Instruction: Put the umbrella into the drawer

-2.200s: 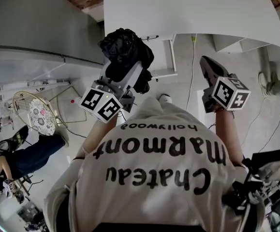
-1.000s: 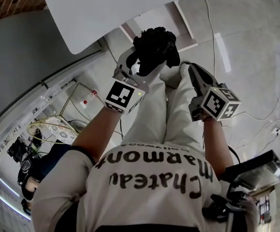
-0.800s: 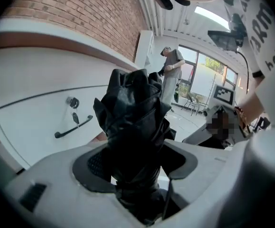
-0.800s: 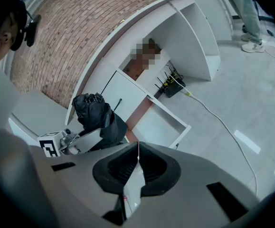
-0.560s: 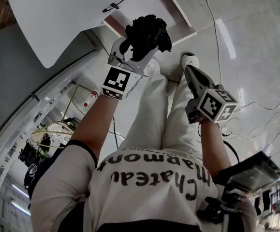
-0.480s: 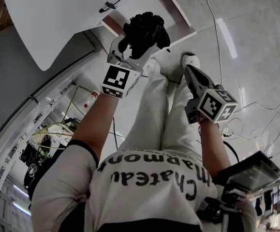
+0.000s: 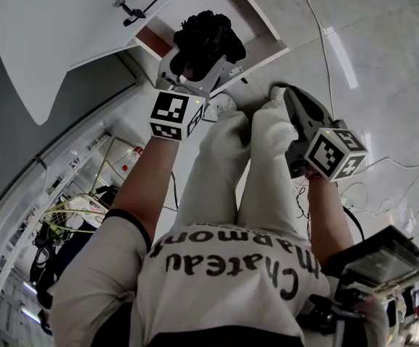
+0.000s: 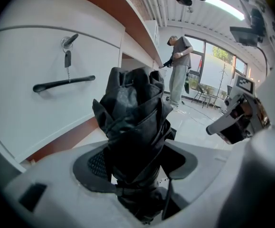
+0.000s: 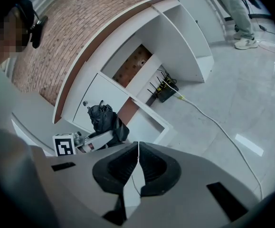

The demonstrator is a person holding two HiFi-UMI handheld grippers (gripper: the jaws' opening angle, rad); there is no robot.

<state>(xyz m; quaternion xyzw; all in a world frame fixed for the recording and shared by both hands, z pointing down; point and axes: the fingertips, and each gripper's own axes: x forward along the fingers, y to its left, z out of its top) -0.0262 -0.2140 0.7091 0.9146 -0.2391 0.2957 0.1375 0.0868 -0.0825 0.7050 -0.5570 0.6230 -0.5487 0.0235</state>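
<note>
The umbrella (image 8: 135,122) is clenched between the left gripper's (image 7: 193,69) jaws, while the right gripper's (image 9: 137,148) jaws sit closed, empty.

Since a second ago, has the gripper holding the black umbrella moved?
Yes. The left gripper, shut on the umbrella, has come down closer to the open drawer; the umbrella now overlaps its inside.

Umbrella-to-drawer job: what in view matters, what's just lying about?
Job: black umbrella, clamped in left tool; open drawer; right tool, shut, empty.
Lying about: white floor cable; key hanging in cabinet lock; bystander by the windows.
</note>
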